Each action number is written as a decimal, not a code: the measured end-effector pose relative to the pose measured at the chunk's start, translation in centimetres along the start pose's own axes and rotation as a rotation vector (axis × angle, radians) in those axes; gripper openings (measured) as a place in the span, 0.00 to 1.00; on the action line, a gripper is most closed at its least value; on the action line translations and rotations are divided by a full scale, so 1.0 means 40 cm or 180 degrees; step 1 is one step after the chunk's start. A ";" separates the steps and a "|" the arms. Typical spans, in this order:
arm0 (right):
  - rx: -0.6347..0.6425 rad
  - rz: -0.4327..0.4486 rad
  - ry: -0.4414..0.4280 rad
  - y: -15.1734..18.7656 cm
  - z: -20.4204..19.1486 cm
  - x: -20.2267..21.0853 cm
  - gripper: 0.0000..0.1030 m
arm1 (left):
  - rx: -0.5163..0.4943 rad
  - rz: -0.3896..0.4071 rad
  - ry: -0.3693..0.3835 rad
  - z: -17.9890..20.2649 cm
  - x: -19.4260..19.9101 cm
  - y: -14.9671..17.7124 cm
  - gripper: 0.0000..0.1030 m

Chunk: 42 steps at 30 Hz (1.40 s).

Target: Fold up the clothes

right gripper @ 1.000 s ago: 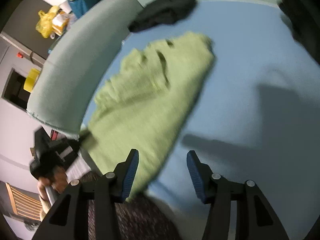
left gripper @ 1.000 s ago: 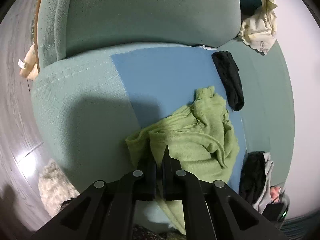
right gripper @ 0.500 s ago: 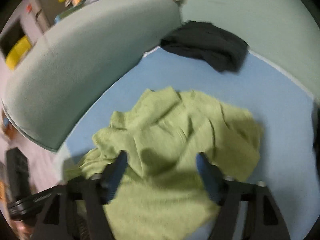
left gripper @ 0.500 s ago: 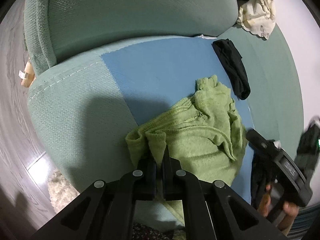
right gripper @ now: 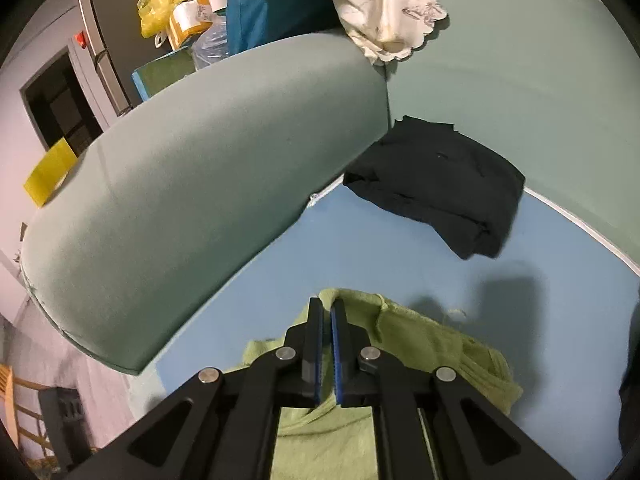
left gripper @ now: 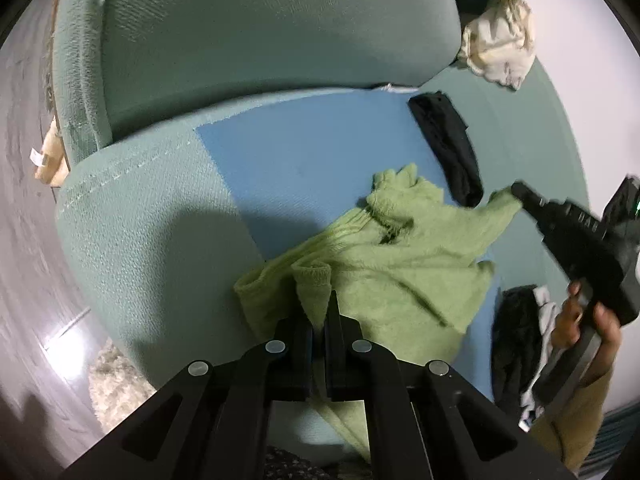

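Showing the green garment (left gripper: 384,264) crumpled on the blue seat cover (left gripper: 304,160): we note the right gripper (right gripper: 327,346), agape a second ago, has just clamped the far corner at two o'clock; the left gripper (left gripper: 319,322) stays clenched on the near hem; we judge both corners secured for spreading. Outward, a black garment (right gripper: 440,184) lies at one o'clock, possibly obstructing; a cream cloth (left gripper: 500,48) hangs beyond.
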State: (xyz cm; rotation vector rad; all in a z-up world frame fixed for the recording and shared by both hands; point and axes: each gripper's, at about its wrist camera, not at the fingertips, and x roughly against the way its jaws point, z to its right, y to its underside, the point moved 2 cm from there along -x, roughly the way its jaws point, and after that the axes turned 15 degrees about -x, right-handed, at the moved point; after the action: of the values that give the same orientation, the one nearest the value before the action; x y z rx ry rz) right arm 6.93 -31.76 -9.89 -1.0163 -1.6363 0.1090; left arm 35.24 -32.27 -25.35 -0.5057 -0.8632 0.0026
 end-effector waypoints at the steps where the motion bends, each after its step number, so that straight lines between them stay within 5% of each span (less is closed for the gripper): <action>1: 0.0026 0.0006 0.0034 -0.002 -0.003 -0.005 0.04 | -0.0016 -0.0046 -0.0045 0.004 -0.006 0.001 0.04; 7: 0.0022 -0.0090 0.0172 -0.011 0.002 -0.081 0.05 | -0.0103 0.0023 -0.0132 0.013 0.010 0.003 0.04; 9: 0.0008 -0.0353 0.0535 -0.002 0.031 -0.146 0.21 | -0.0040 -0.0137 -0.0124 0.003 -0.014 0.006 0.04; 10: -0.0051 -0.0439 0.0671 0.005 0.054 -0.162 0.38 | -0.0030 -0.0140 -0.0111 0.001 -0.015 0.006 0.04; 14: -0.0172 -0.0246 0.0601 0.019 0.083 -0.106 0.39 | -0.0053 -0.0162 -0.0127 0.003 -0.021 0.004 0.04; 18: 0.0831 -0.0263 0.0420 0.071 -0.058 -0.073 0.47 | -0.0119 -0.0199 -0.0202 0.018 -0.034 -0.007 0.04; 23: 0.1656 -0.0655 0.0494 0.176 -0.176 -0.186 0.70 | -0.0115 -0.0211 -0.0175 0.016 -0.036 -0.010 0.04; 25: 0.1731 -0.0910 0.0589 0.207 -0.171 -0.232 0.65 | -0.0107 -0.0215 -0.0150 0.014 -0.038 -0.011 0.04; 26: 0.1710 -0.0979 0.0600 0.216 -0.162 -0.236 0.42 | -0.0109 -0.0217 -0.0149 0.014 -0.039 -0.011 0.04; 28: 0.1530 -0.0927 0.0530 0.203 -0.141 -0.201 0.15 | -0.0118 -0.0221 -0.0151 0.016 -0.040 -0.011 0.04; 29: 0.1441 -0.0900 0.0495 0.197 -0.130 -0.184 0.09 | -0.0125 -0.0223 -0.0155 0.017 -0.040 -0.011 0.04; 34: 0.1045 -0.0354 0.0170 0.101 -0.122 -0.056 0.07 | -0.0149 -0.0233 -0.0137 0.022 -0.047 -0.014 0.04; 39: 0.1218 0.0137 0.0118 0.057 -0.179 -0.046 0.01 | -0.0123 -0.0275 -0.0204 0.024 -0.049 -0.015 0.04; 42: 0.0999 -0.0211 0.0290 0.048 -0.164 -0.123 0.02 | -0.0238 -0.0344 -0.0361 0.040 -0.050 -0.016 0.04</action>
State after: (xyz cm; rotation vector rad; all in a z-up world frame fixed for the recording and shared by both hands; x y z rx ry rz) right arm 13.34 -36.62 -12.40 -0.7167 -1.5113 0.2630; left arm 32.66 -32.55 -25.66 -0.5322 -1.0038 -0.1011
